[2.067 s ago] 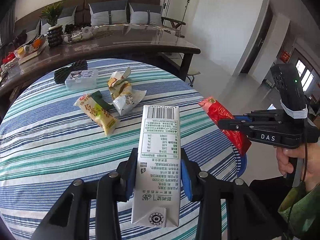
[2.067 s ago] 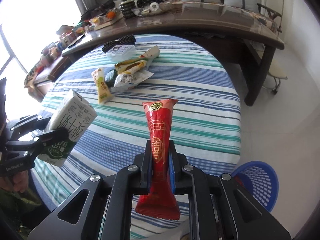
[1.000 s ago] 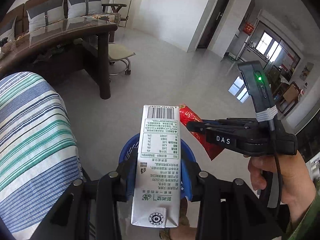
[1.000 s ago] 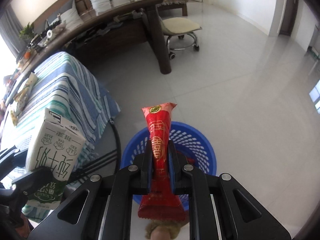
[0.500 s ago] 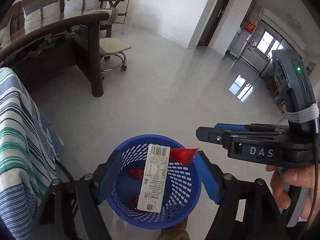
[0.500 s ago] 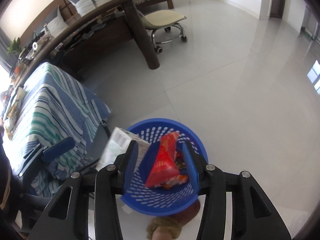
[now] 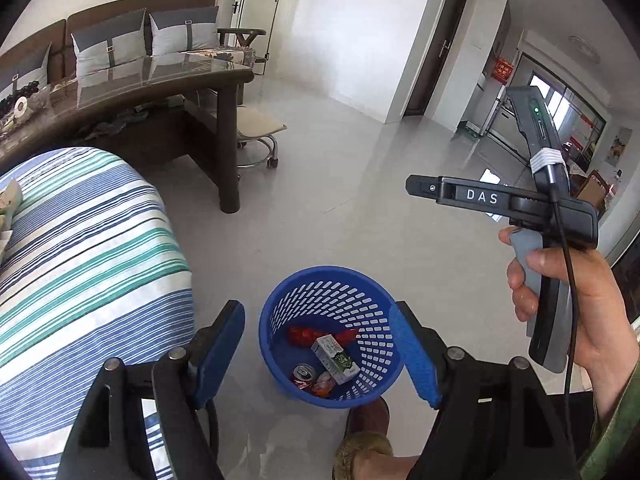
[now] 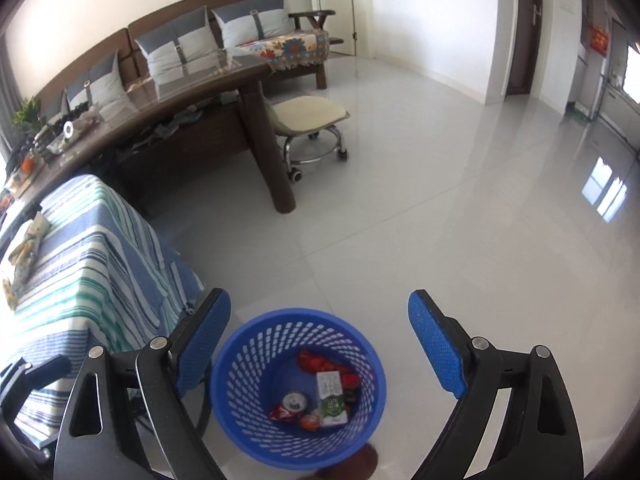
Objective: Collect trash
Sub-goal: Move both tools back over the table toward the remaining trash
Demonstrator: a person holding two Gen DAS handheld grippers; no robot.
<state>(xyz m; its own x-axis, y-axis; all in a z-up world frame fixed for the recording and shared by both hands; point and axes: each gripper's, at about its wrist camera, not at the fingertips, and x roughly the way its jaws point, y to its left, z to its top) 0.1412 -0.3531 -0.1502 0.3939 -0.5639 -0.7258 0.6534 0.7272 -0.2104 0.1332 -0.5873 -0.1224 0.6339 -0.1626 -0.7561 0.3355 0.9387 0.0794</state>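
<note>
Both jaws spread wide, empty: the left hand-held gripper (image 7: 318,354) and right hand-held gripper (image 8: 320,346) hang over the blue basket (image 8: 240,364) on the floor (image 8: 440,200); inside lie a milk carton (image 8: 331,398), red wrapper (image 7: 300,335) and can (image 8: 294,402); left, the striped worktop (image 7: 80,248); beyond, a stool (image 8: 310,114), dark desk (image 7: 132,88) and sofa (image 8: 180,40); other basket scraps unclear.

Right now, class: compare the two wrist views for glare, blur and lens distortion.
Left wrist view: sharp, window glare on the glossy tiled floor, straight door frames bowed by the fisheye. Right wrist view: softer and hazier, bright window reflection on the floor, left edge overexposed, dark vignette corners, round blue plastic mesh basket stretched.
</note>
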